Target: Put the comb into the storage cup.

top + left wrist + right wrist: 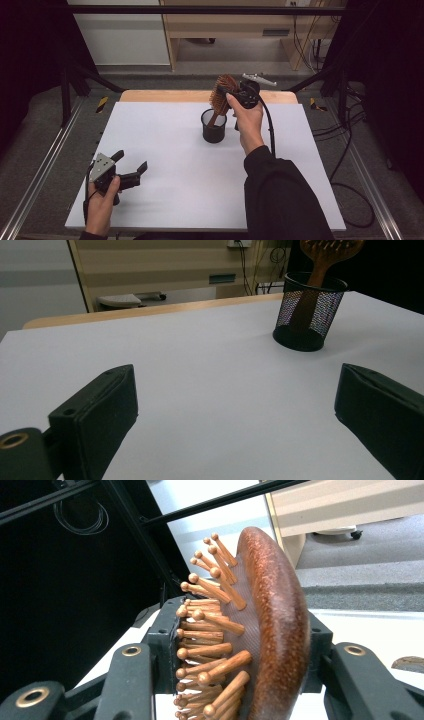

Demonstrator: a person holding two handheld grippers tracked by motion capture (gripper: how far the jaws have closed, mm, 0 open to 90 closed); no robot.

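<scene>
The right gripper [231,95] is clamped on the head of a wooden brush [260,630], one jaw against the pegs, the other against the smooth back. The brush stands handle-down in a black mesh cup [214,126] at the far middle of the table [170,165], tilted slightly. Its handle is partly veiled by the mesh, and its head is cut off at the top of the left gripper view. The left gripper [131,169] rests at the near left corner, jaws wide apart, holding nothing. White tabletop lies bare between it and the cup; the far wooden edge runs just behind the cup.
</scene>
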